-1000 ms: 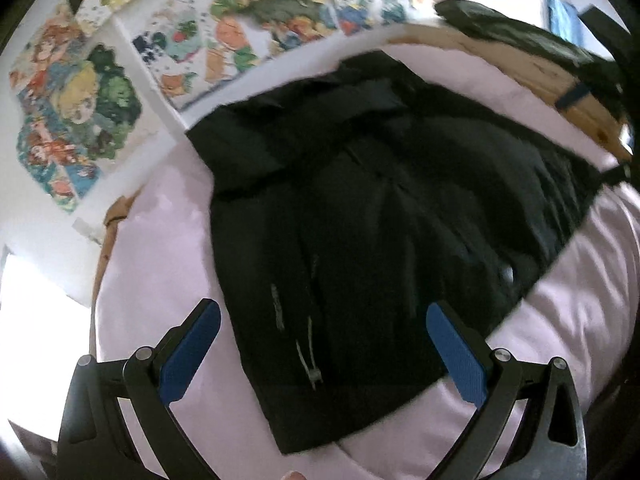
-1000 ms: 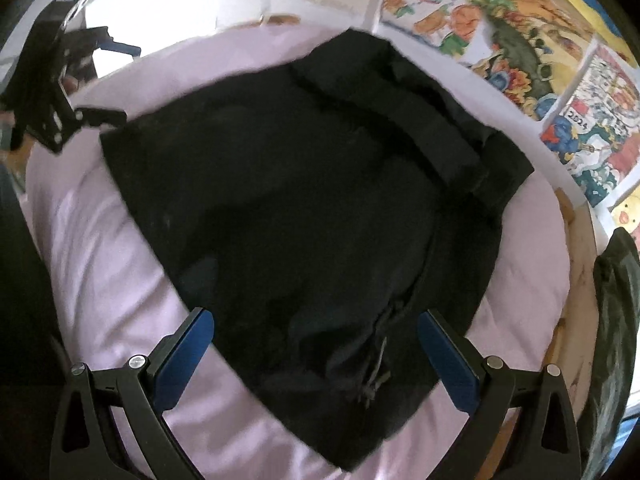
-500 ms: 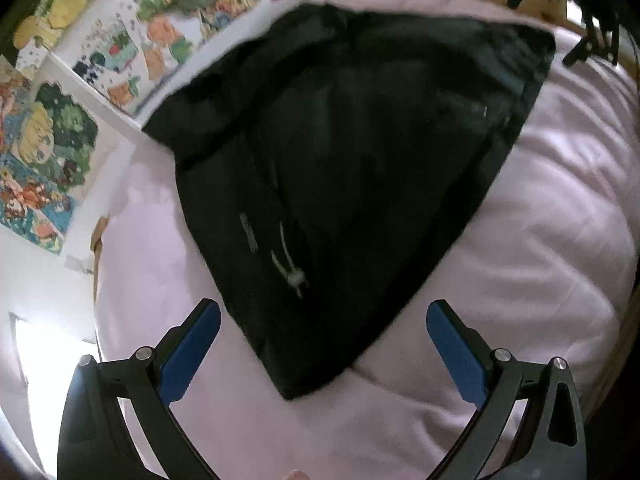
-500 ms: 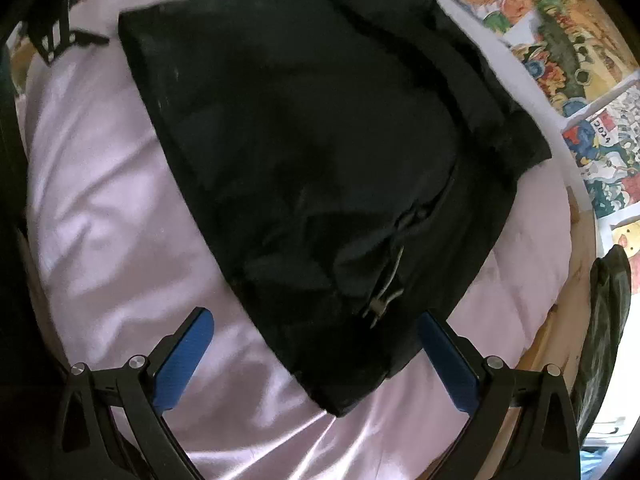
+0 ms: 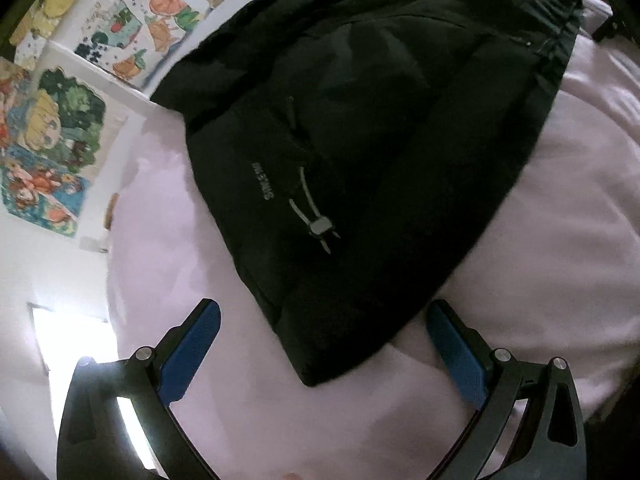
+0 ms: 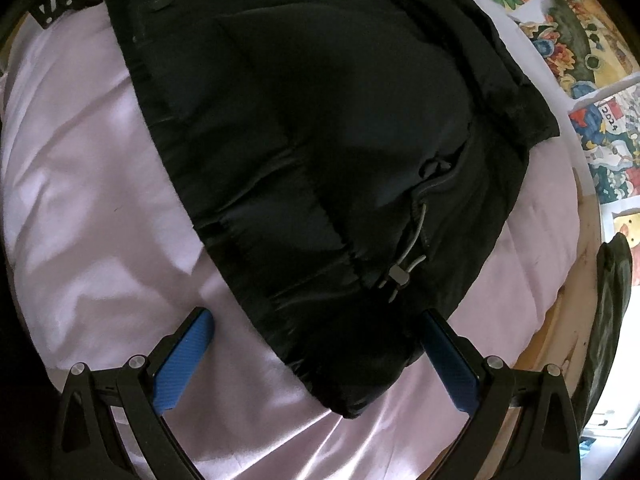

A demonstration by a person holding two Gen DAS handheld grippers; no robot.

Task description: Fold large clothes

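A large black padded jacket point(image 5: 360, 128) lies spread flat on a pale pink bed cover point(image 5: 200, 288). A grey drawstring with a toggle point(image 5: 318, 226) shows near its lower corner. My left gripper point(image 5: 324, 334) hangs open just above that near corner, blue pads on either side of it, touching nothing. In the right wrist view the same jacket point(image 6: 320, 128) fills the middle, its toggle point(image 6: 398, 274) close to the near hem. My right gripper point(image 6: 316, 336) is open too, its pads straddling the hem corner from above.
Colourful cartoon posters point(image 5: 52, 120) cover the white wall beside the bed. A wooden bed frame point(image 6: 576, 320) runs along the right, with a dark green garment point(image 6: 608, 300) draped over it. The other gripper's black frame point(image 6: 52, 4) shows at the far corner.
Both grippers have dropped closer to the jacket's near corners. The jacket looms larger in each view and lies as before. Both stayed open.
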